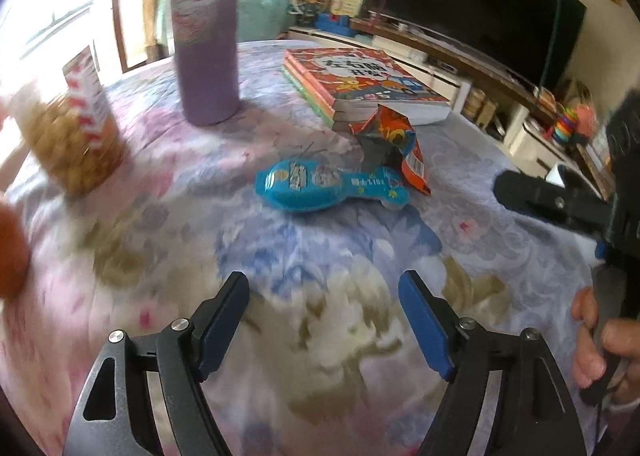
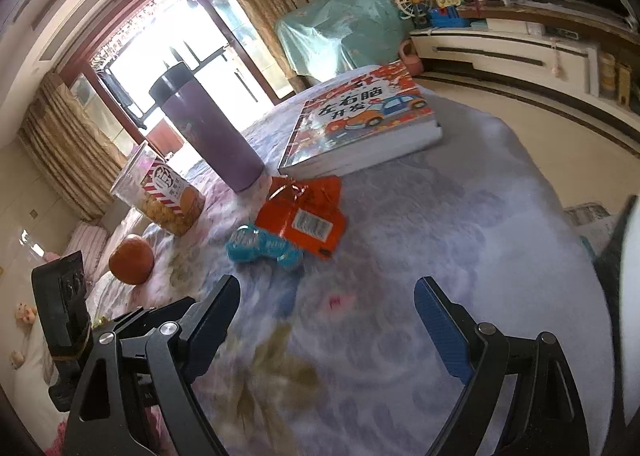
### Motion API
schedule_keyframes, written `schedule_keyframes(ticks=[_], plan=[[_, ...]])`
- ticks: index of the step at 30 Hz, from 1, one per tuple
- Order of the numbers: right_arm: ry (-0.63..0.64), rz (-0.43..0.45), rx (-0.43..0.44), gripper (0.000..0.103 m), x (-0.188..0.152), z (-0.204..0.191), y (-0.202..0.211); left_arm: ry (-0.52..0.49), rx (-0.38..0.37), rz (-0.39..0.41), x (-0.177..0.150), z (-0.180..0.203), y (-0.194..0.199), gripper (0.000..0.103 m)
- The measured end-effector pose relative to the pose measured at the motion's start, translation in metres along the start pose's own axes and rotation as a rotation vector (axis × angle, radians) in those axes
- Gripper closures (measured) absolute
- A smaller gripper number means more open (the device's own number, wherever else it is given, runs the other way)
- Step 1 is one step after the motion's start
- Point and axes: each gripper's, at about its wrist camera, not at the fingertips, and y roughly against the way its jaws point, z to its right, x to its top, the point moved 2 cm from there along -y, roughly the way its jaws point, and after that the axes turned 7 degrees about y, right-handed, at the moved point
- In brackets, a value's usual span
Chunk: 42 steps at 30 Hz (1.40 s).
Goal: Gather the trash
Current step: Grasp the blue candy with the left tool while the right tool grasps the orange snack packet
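Note:
A blue snack wrapper point(image 1: 320, 185) point(image 2: 262, 248) lies on the flowered tablecloth point(image 1: 320, 256), with a crumpled orange wrapper point(image 1: 394, 139) point(image 2: 306, 215) just behind it. My left gripper point(image 1: 324, 290) hovers above the cloth short of the blue wrapper, jaws wide apart and empty. In its own view my right gripper point(image 2: 326, 294) also stands open with nothing between its blue pads, nearer than both wrappers. In the left wrist view one finger of the right gripper point(image 1: 548, 201) reaches in from the right edge, with a hand point(image 1: 596, 344) on its handle.
A tall purple bottle point(image 1: 208, 31) point(image 2: 208, 131) stands behind the wrappers. A snack jar point(image 1: 74, 127) point(image 2: 160, 191) and an orange point(image 2: 131, 260) sit to the left. Stacked picture books point(image 1: 360, 83) point(image 2: 360, 123) lie at the back. The left gripper's body point(image 2: 64, 320) shows at the right wrist view's left edge.

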Motion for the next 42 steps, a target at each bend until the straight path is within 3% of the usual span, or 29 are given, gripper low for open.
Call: schedule_keyframes(ticks=[7, 15, 19, 21, 23, 25, 28, 30, 31, 36, 39, 40, 41, 42], plan=[[0.007, -0.017, 0.035, 0.013, 0.020, -0.002, -0.027, -0.149, -0.027, -0.036, 0.021, -0.003, -0.029, 0.025], [0.011, -0.052, 0.067, 0.016, 0.033, -0.003, -0.057, -0.176, -0.107, -0.054, 0.045, -0.013, -0.050, 0.024], [-0.022, -0.065, 0.076, 0.044, 0.035, 0.006, -0.064, -0.188, -0.113, -0.042, 0.054, -0.011, -0.058, 0.024], [-0.025, -0.061, 0.079, 0.052, 0.035, 0.009, -0.061, -0.204, -0.114, -0.028, 0.057, -0.008, -0.059, 0.024], [-0.027, -0.057, 0.079, 0.073, 0.033, 0.010, -0.056, -0.228, -0.115, -0.017, 0.058, -0.003, -0.061, 0.024], [-0.044, -0.052, 0.084, 0.085, 0.030, 0.014, -0.050, -0.253, -0.110, -0.020, 0.058, 0.003, -0.066, 0.025], [-0.054, -0.040, 0.075, 0.087, 0.026, 0.017, -0.040, -0.297, -0.097, -0.030, 0.056, 0.012, -0.071, 0.028], [-0.057, -0.035, 0.063, 0.091, 0.023, 0.020, -0.034, -0.328, -0.101, -0.031, 0.053, 0.020, -0.071, 0.041], [-0.062, -0.034, 0.058, 0.093, 0.022, 0.021, -0.032, -0.343, -0.103, -0.032, 0.051, 0.024, -0.071, 0.040], [-0.071, -0.022, 0.046, 0.095, 0.014, 0.025, -0.017, -0.373, -0.117, -0.035, 0.040, 0.035, -0.061, 0.041], [-0.064, -0.014, 0.037, 0.086, 0.014, 0.023, -0.010, -0.378, -0.121, -0.038, 0.027, 0.039, -0.050, 0.041], [-0.073, -0.014, 0.043, 0.075, 0.016, 0.023, -0.010, -0.372, -0.120, -0.038, 0.022, 0.038, -0.045, 0.041], [-0.074, -0.013, 0.040, 0.058, 0.017, 0.023, -0.009, -0.359, -0.124, -0.039, 0.017, 0.037, -0.039, 0.041], [-0.070, -0.009, 0.034, 0.050, 0.019, 0.022, -0.009, -0.344, -0.126, -0.040, 0.014, 0.035, -0.034, 0.041]])
